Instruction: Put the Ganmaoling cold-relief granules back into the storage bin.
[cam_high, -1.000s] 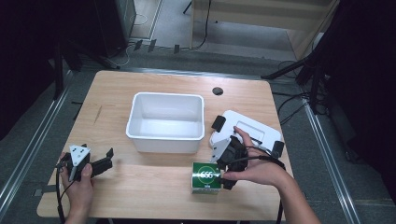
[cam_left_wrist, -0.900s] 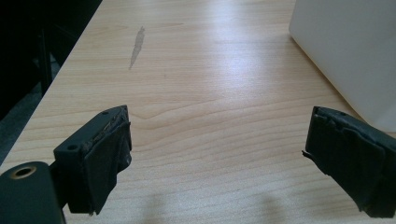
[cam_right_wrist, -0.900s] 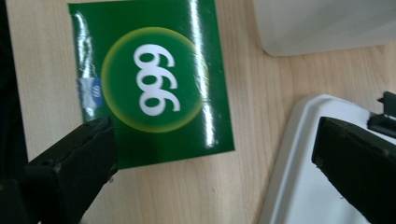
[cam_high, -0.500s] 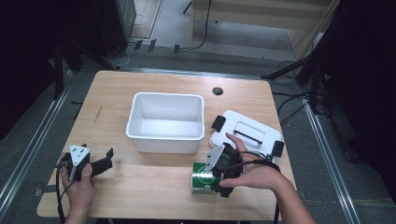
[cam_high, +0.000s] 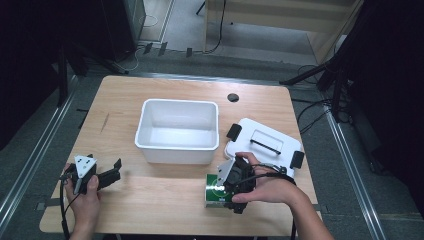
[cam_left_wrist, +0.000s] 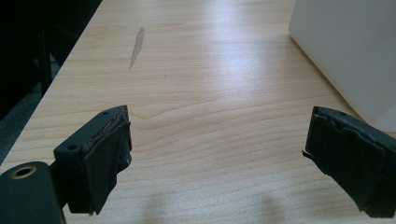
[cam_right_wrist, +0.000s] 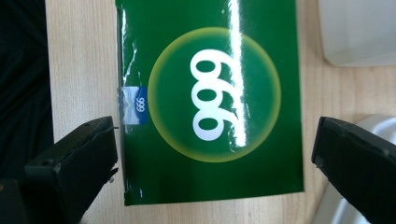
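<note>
A green box (cam_high: 213, 193) with a white "999" in a yellow-ringed circle lies flat near the table's front edge. In the right gripper view the box (cam_right_wrist: 210, 93) sits directly under my right gripper (cam_right_wrist: 215, 140). The open jaws straddle it: one is at its left edge, the other stands a little off its right edge. From above, my right gripper (cam_high: 225, 191) points down onto the box, with a hand wrapped around it. My left gripper (cam_high: 113, 172) rests open at the front left of the table, and nothing lies between its pads (cam_left_wrist: 105, 163).
An empty white bin (cam_high: 175, 154) stands mid-table, just behind the box. Its white lid (cam_high: 265, 145) with black latches lies to the right, behind my right hand. A small black hole (cam_high: 233, 97) marks the tabletop at the back. The bin's wall (cam_left_wrist: 350, 46) is close on my left gripper's right.
My right gripper has moved forward and down over the green box, so its jaws now straddle it. The left gripper has stayed put.
</note>
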